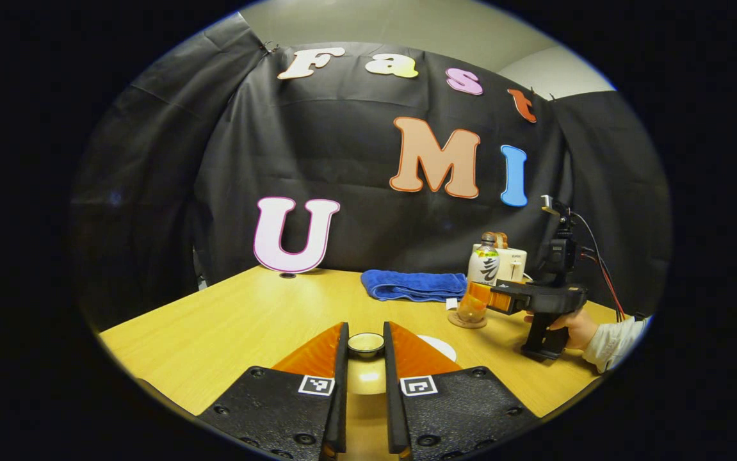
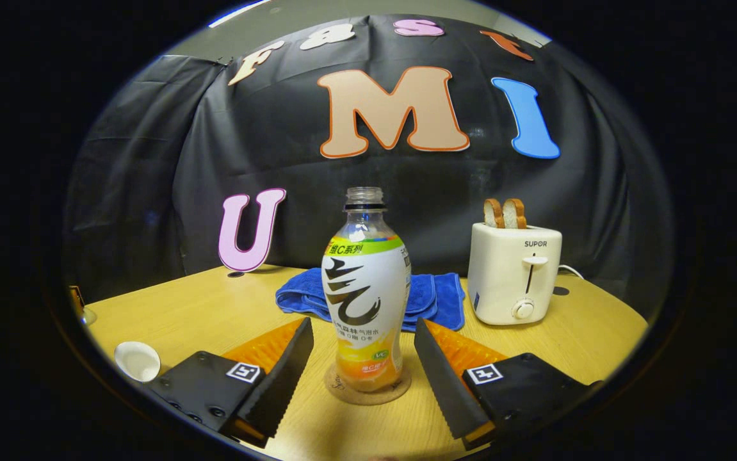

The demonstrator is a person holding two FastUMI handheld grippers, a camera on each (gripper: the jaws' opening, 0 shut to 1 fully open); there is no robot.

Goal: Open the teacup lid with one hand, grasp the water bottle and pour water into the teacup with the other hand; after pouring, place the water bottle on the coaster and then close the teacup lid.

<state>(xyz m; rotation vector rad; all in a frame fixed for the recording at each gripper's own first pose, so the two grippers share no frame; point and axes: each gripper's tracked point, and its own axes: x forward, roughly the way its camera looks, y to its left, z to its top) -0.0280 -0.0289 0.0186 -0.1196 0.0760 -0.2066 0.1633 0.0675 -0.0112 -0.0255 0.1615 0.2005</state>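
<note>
Bottle parked, lid waiting.
Low centre of the left gripper view, the left gripper (image 1: 365,328) is clenched on what is probably the teacup lid (image 1: 366,344), held clear for closing. In the right gripper view, the right gripper (image 2: 363,323) is released, fingers flanking the uncapped water bottle (image 2: 366,294), which stands on the coaster (image 2: 368,394). The teacup (image 2: 137,360) sits lower left. The bottle's wrap and the toaster (image 2: 514,274) behind it carry brand print.

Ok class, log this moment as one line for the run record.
left gripper: jaws shut on round teacup lid | right gripper: jaws open, flanking uncapped plastic water bottle | bottle: upright on round cork coaster
</note>
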